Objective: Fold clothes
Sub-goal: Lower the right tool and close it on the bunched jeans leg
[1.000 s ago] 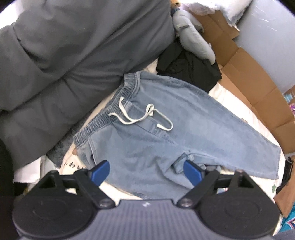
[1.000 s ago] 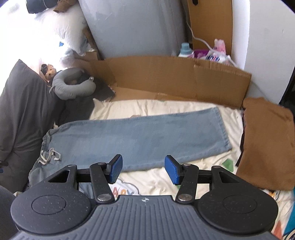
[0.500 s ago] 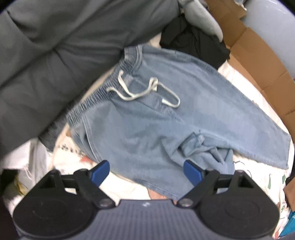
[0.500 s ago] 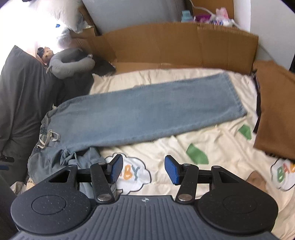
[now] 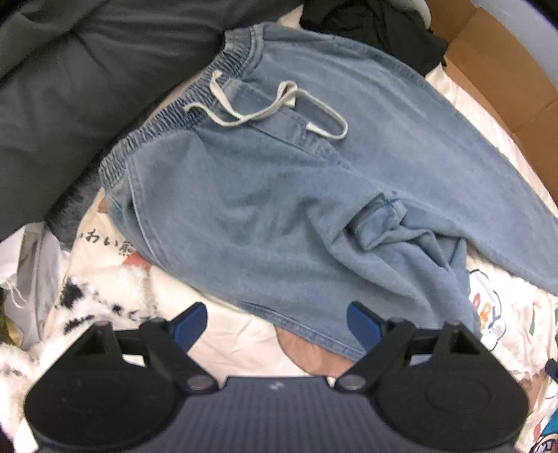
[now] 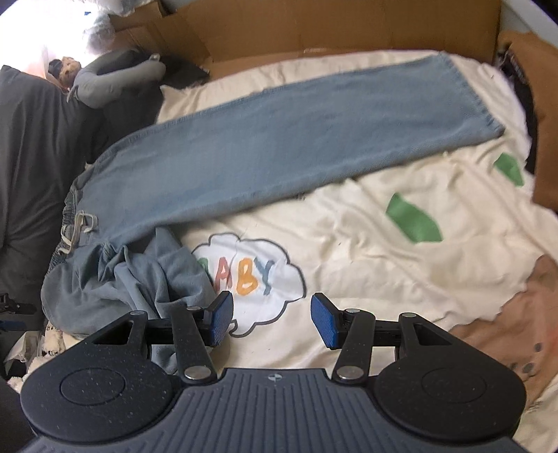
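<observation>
Light blue jeans (image 5: pixel 279 195) with an elastic waistband and a white drawstring (image 5: pixel 272 108) lie on a cream printed bedsheet (image 6: pixel 348 244). In the right wrist view one leg (image 6: pixel 296 139) stretches flat toward the far right, and the other leg is bunched (image 6: pixel 139 278) near the waist. My left gripper (image 5: pixel 275 324) is open and empty, just above the jeans' near edge by the hip. My right gripper (image 6: pixel 272 320) is open and empty over the "BABY" cloud print, right of the bunched leg.
A dark grey duvet (image 5: pixel 69 87) lies left of the waistband. A black garment (image 5: pixel 376 28) and a grey neck pillow (image 6: pixel 115 80) sit at the head. Cardboard (image 6: pixel 314 28) lines the far side. A brown garment (image 6: pixel 544 104) lies at the right.
Both grippers have dropped lower and closer to the bed. The jeans' waist fills more of the left view; the right view has moved down over the BABY print. Both stay open.
</observation>
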`<state>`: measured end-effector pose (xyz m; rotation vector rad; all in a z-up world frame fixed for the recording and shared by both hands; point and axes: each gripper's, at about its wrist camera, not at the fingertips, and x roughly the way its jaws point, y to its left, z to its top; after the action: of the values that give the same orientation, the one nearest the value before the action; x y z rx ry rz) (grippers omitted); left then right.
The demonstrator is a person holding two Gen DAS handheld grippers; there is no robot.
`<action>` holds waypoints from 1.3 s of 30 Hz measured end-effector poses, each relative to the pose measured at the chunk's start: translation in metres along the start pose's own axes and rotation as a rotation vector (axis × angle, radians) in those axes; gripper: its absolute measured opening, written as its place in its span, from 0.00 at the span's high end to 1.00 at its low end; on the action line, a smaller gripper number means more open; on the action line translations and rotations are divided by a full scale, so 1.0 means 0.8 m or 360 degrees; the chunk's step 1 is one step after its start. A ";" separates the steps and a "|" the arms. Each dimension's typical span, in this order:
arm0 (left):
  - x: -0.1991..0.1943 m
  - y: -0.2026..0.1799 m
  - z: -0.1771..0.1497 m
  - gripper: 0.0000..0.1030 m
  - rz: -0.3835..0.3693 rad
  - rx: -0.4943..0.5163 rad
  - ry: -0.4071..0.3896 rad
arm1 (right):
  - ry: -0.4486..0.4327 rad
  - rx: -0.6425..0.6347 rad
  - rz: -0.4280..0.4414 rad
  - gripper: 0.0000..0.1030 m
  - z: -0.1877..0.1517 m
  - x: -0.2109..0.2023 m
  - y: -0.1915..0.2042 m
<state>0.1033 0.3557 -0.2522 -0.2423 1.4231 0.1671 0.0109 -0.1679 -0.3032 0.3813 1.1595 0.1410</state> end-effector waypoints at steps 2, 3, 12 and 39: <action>0.006 -0.001 -0.003 0.14 -0.0010 -0.0008 -0.0006 | 0.0016 0.0009 0.0026 0.47 -0.003 0.014 0.001; 0.009 -0.001 -0.005 0.14 -0.0014 -0.0008 -0.0002 | 0.0024 0.0025 0.0043 0.47 -0.004 0.021 0.001; 0.049 0.001 -0.010 0.14 0.0009 -0.0032 0.0041 | 0.0065 0.0081 0.0173 0.48 -0.012 0.067 0.001; 0.093 0.052 -0.016 0.15 -0.0041 -0.0248 -0.0089 | 0.0209 -0.0160 0.0471 0.49 0.016 0.203 0.076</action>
<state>0.0910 0.3899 -0.3300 -0.3812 1.3526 0.2621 0.0930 -0.0651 -0.4168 0.4584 1.2149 0.4870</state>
